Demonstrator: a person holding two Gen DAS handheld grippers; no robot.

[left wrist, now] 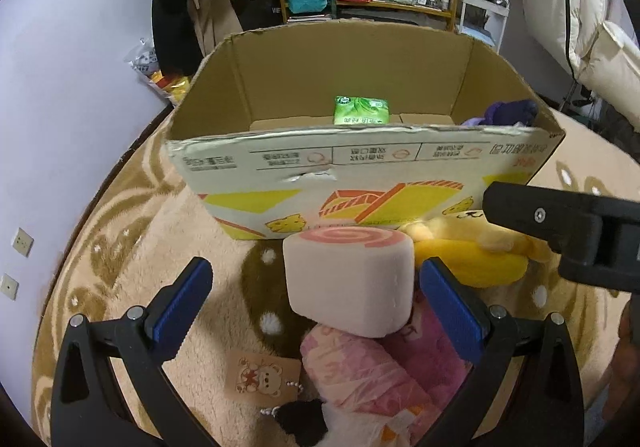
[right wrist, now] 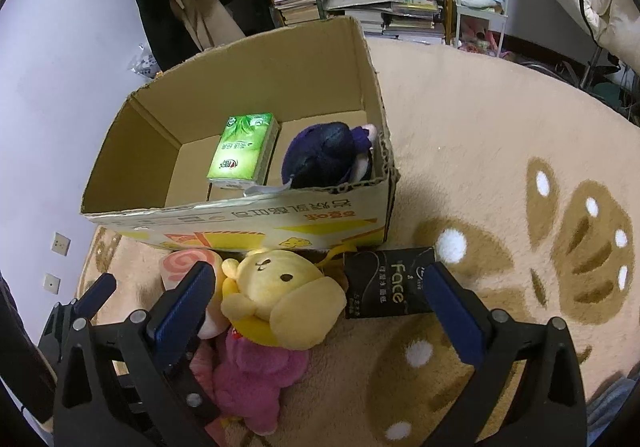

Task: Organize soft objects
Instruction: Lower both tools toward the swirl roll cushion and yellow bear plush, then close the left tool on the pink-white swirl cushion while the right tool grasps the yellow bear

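**Two open grippers over the soft toys in front of the box**

The left gripper [left wrist: 316, 299] is low above the rug [right wrist: 480, 127], pointing toward the cardboard box [left wrist: 360, 163]. Its blue pads stand wide apart on both sides of the pink swirl-roll plush [left wrist: 350, 279]; the right pad is just beside the plush, the left pad is well apart from it, and nothing is held. The plush lies on a pink wrapped soft item [left wrist: 360, 375].

The right gripper [right wrist: 316, 299] is also wide open and empty, tilted down over the yellow bear plush [right wrist: 280, 295] in pink clothes. A black "Face" tissue pack [right wrist: 390, 283] lies just beside the bear, close to the box wall.

Inside the box are a green tissue pack [right wrist: 244, 151] and a dark purple plush [right wrist: 328, 155], side by side.
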